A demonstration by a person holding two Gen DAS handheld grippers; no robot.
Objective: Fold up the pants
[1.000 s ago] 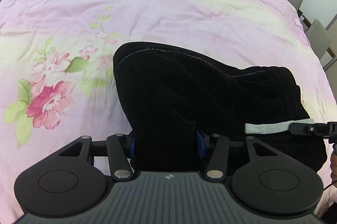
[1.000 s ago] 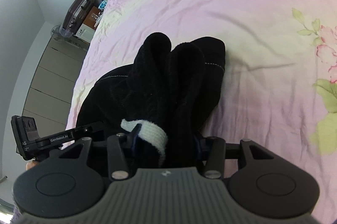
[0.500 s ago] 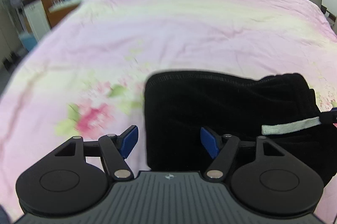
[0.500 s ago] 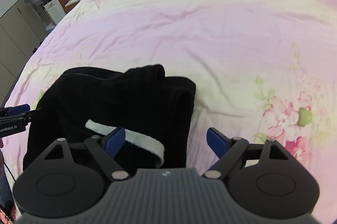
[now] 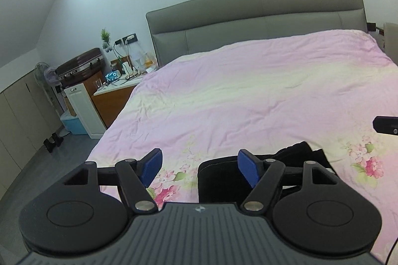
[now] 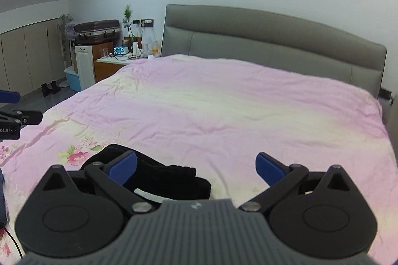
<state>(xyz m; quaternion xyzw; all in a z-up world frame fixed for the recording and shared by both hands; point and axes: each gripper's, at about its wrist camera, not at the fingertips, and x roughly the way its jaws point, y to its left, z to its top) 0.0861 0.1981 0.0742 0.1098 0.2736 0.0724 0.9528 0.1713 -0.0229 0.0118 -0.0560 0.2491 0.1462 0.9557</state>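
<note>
The black pants (image 5: 219, 177) lie folded in a compact bundle on the pink floral bedspread (image 5: 248, 95), near its front edge. They also show in the right wrist view (image 6: 169, 180), with a white drawstring (image 6: 146, 195) at their near side. My left gripper (image 5: 199, 166) is open and empty, raised above the bundle's left part. My right gripper (image 6: 195, 166) is open and empty, raised above the bundle's right end. Each gripper shows at the edge of the other's view.
A grey padded headboard (image 5: 261, 13) stands at the far end of the bed. To the left are a wooden nightstand (image 5: 112, 100) with cables and bottles, a white cabinet (image 5: 82, 108), a suitcase (image 6: 97, 32) and a fan (image 5: 47, 73).
Both grippers opened, let go of the pants and lifted up and back. The pants now lie folded on the bed, and the headboard and wall have come into view.
</note>
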